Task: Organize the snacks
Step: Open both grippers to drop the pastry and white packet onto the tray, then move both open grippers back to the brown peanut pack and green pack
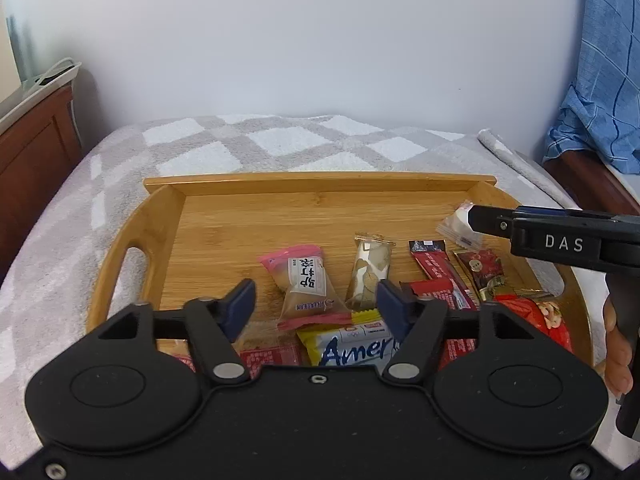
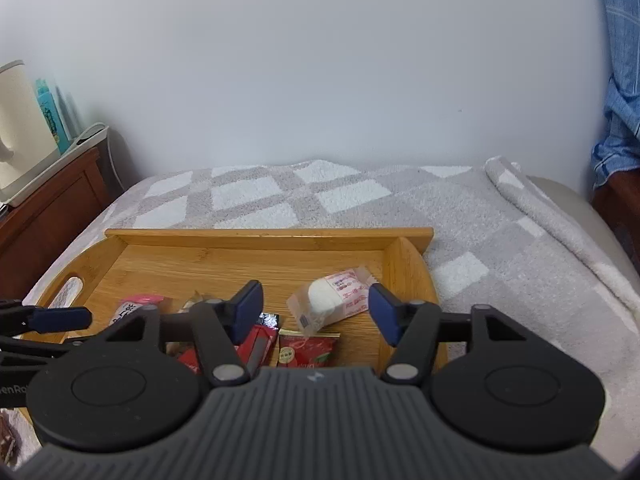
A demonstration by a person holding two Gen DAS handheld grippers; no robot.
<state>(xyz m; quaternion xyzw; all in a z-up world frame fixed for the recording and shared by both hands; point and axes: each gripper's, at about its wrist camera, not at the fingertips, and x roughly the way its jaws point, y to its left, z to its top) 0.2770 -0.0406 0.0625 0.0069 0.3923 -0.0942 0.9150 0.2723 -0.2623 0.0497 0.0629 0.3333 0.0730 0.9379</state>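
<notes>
On the checked blanket [image 1: 280, 140] sits a wooden tray [image 1: 320, 184] keeping snack packets [image 1: 308, 284] together, while the left gripper [image 1: 316, 304] and right gripper [image 2: 316, 312] hang wide open, holding nothing.

The left tool [image 1: 316, 308] hides the near half of a yellow-ended snack bar [image 1: 352, 344], whose blue lettering is cut short. In the right wrist view, the right tool [image 2: 316, 312] covers most of the red packets [image 2: 306, 350]. A kettle [image 2: 16, 128] runs off the left edge.
</notes>
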